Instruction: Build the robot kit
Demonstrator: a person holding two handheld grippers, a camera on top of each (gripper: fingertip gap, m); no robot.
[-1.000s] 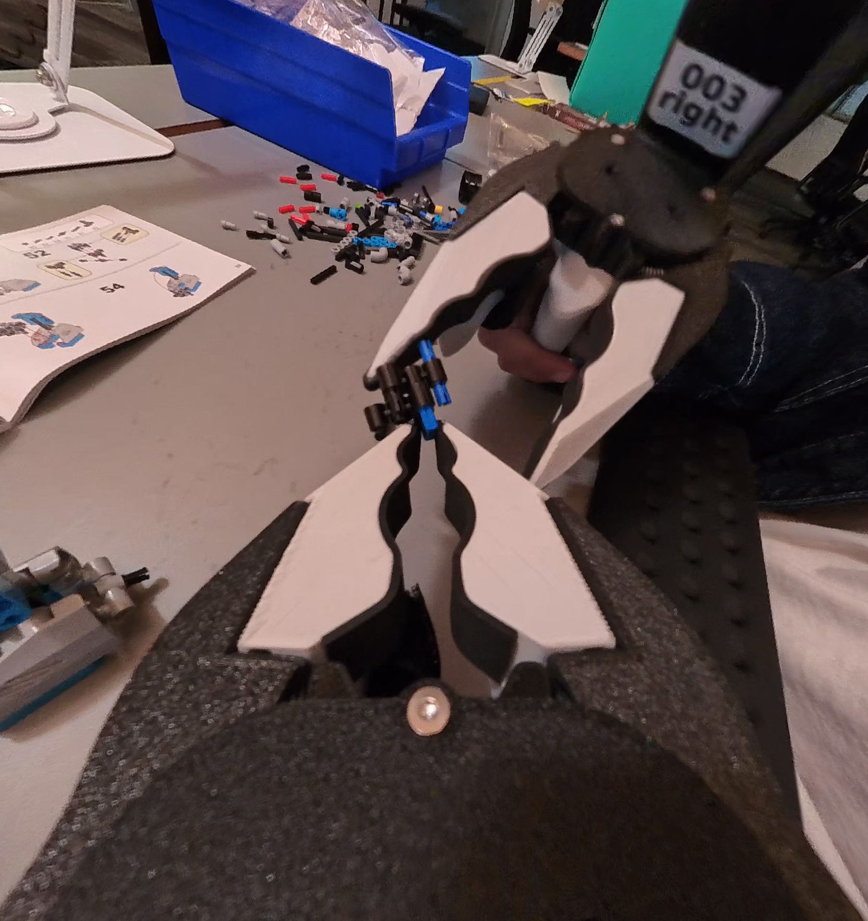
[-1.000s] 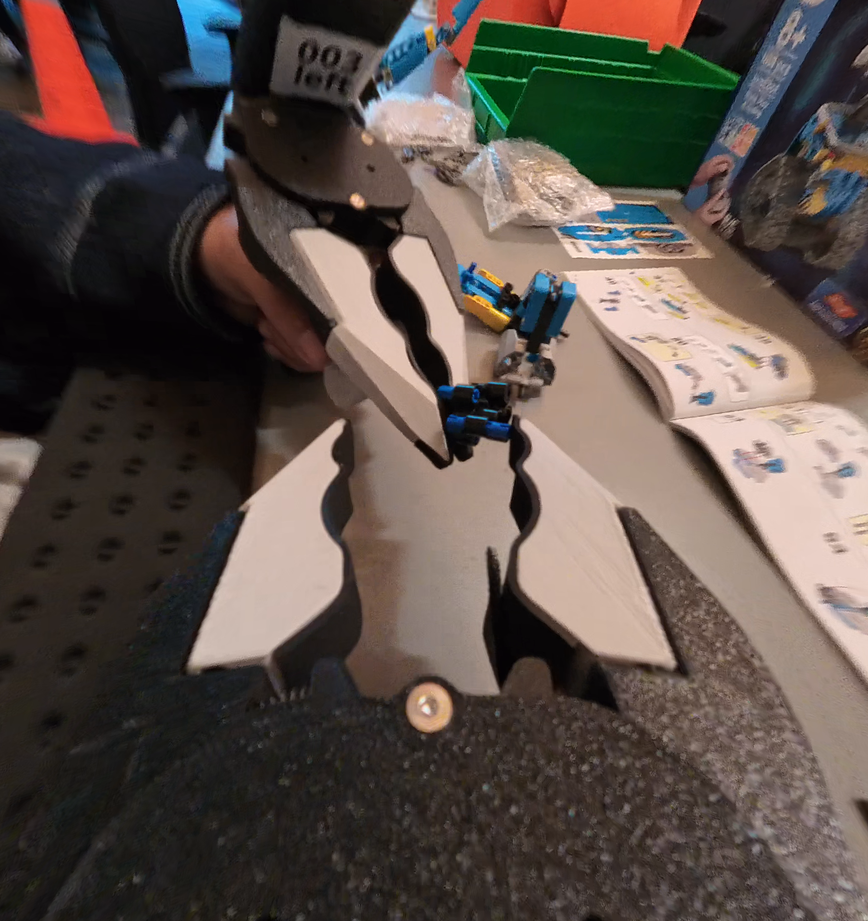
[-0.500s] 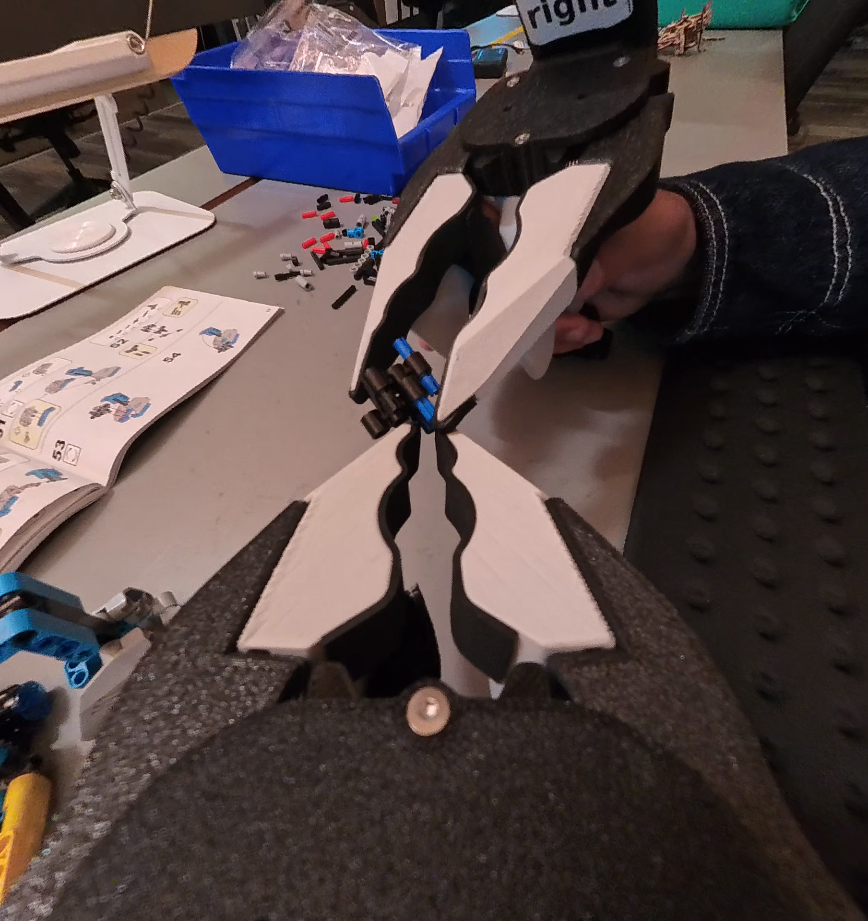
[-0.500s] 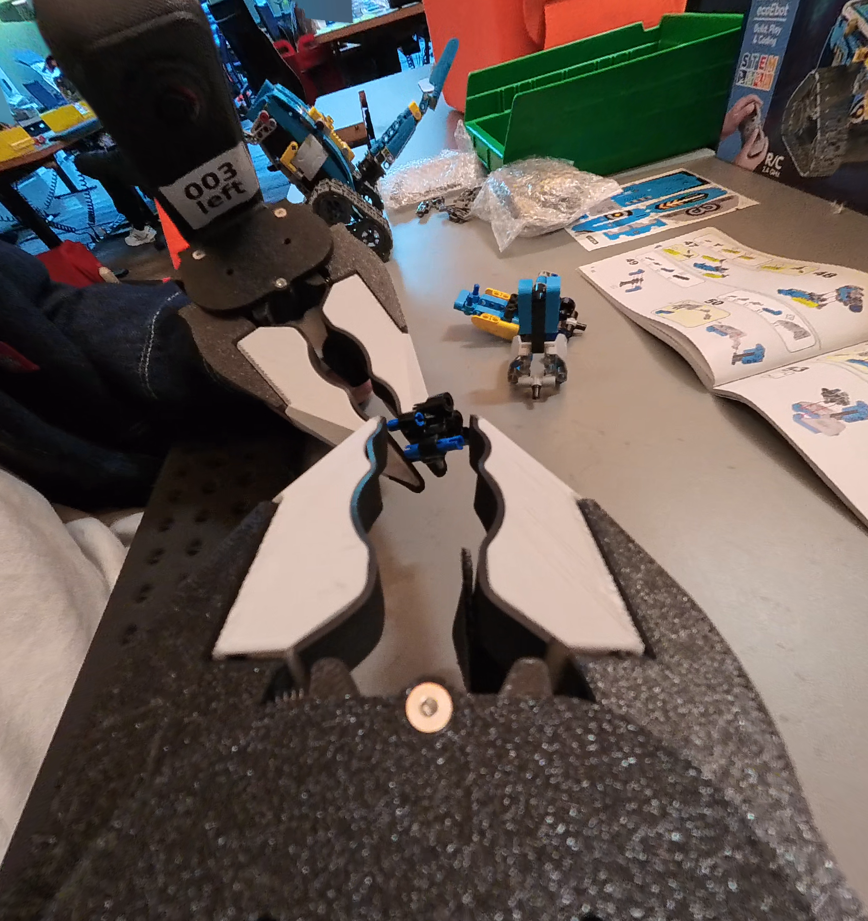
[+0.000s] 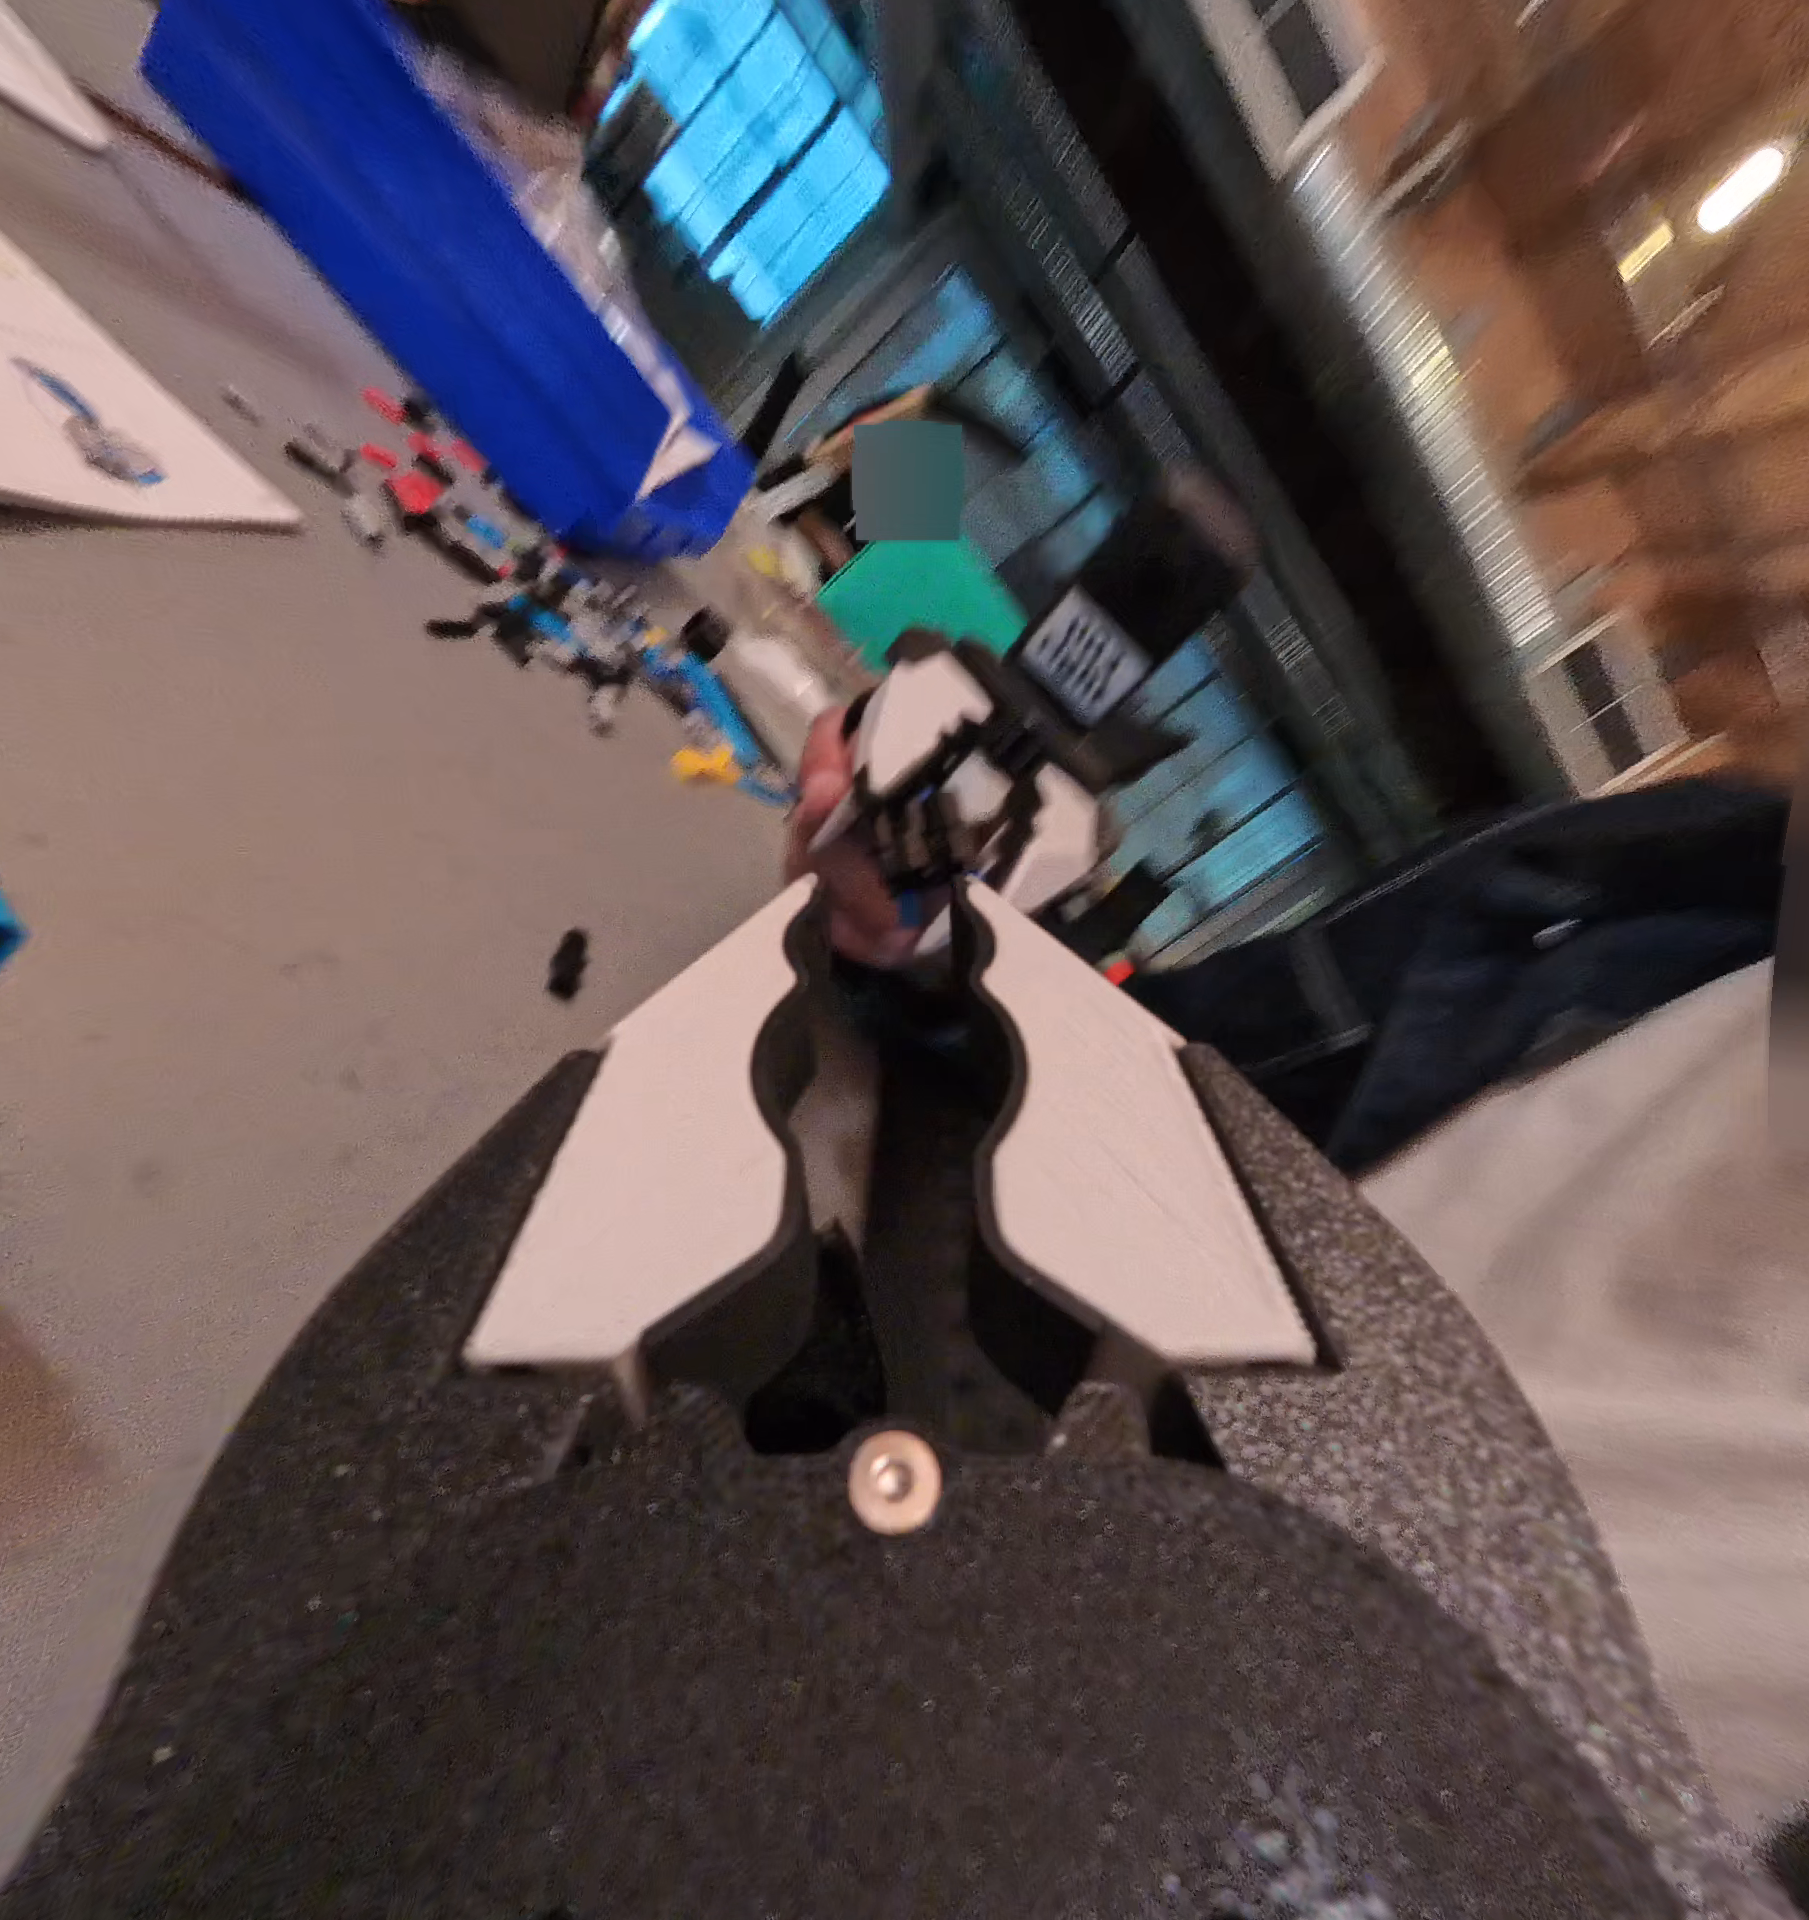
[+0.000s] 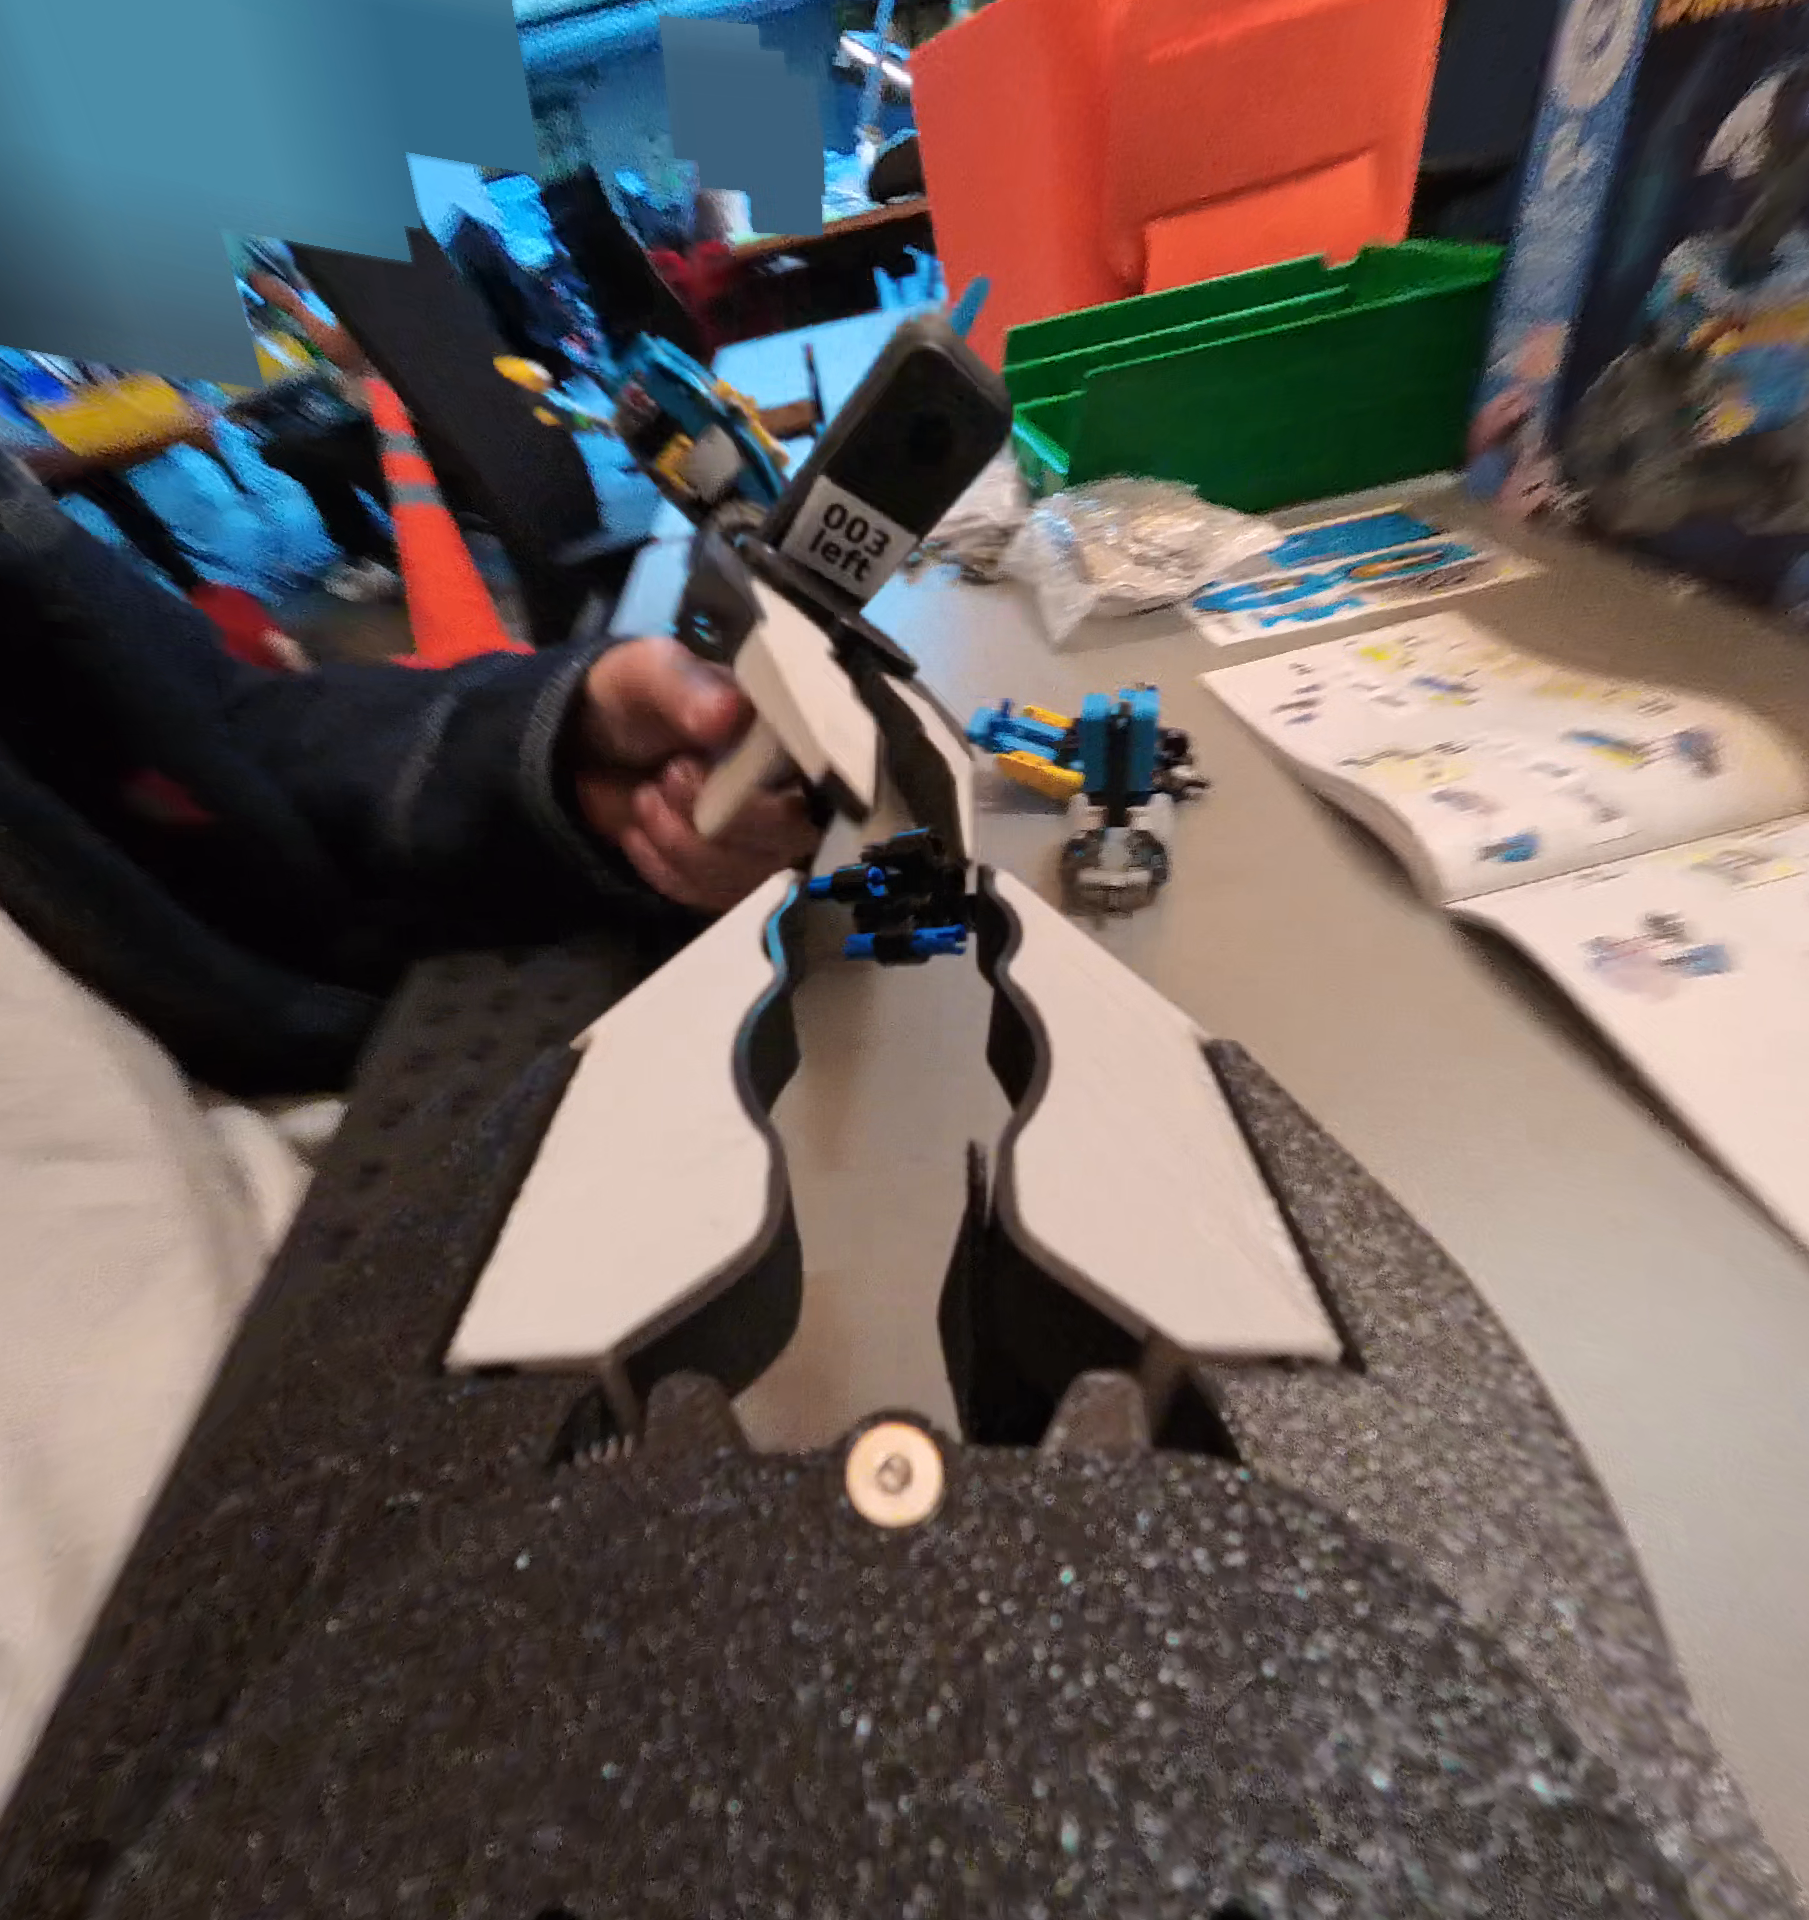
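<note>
Left gripper (image 5: 887,899) has its fingers parted, with a clear gap at the tips; through that gap a hand and the far gripper show, badly blurred. Seen from the right wrist view, it carries a black camera (image 6: 910,436) with a white printed label (image 6: 846,542), and a hand (image 6: 661,758) in a dark sleeve holds it. Its tips point down at the upper right of a small black-and-blue brick piece (image 6: 905,868).

That piece sits above the grey table (image 6: 1347,1039), right between the tips of the right gripper (image 6: 887,883). The right fingers stand partly apart and bracket the piece on both sides, very near its blue pin ends. Whether they actually press it, I cannot tell.

Just beyond stands a blue-and-yellow model (image 6: 1097,748). An open booklet (image 6: 1502,748) lies to the right, with a printed box (image 6: 1710,312) and a green bin (image 6: 1243,395) behind. On the other side are a blue bin (image 5: 443,260) and loose pieces (image 5: 526,613) scattered before it.
</note>
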